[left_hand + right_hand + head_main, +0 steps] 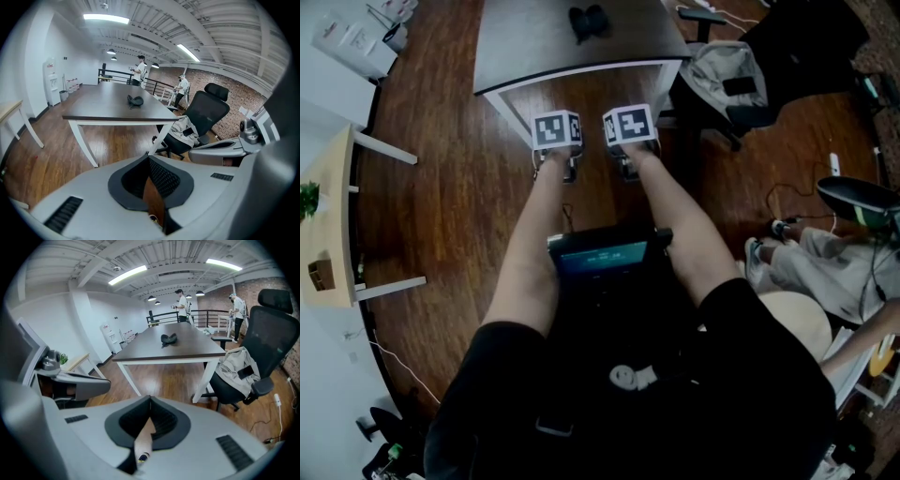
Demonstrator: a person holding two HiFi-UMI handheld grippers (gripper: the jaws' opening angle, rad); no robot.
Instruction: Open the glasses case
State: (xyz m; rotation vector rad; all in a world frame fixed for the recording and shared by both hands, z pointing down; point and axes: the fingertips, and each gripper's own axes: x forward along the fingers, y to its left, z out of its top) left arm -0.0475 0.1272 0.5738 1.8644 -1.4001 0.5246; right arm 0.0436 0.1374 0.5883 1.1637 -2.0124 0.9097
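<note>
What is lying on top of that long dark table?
One small dark object, probably the glasses case, lies on the table, towards its middle. It is the only thing seen there. What is inside it cannot be seen from here.

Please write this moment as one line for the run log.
left gripper: shut, empty | right gripper: shut, empty | case: on table, untouched, well ahead of both grippers

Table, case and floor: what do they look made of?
Table: dark matte top, likely laminate or wood, on white-painted legs; whether those are metal or wood is unclear. Case: black, dull and soft-looking, perhaps fabric or leather; too small to tell. Floor: brown planks with visible seams and a slight sheen, so wood or wood-look laminate.
</note>
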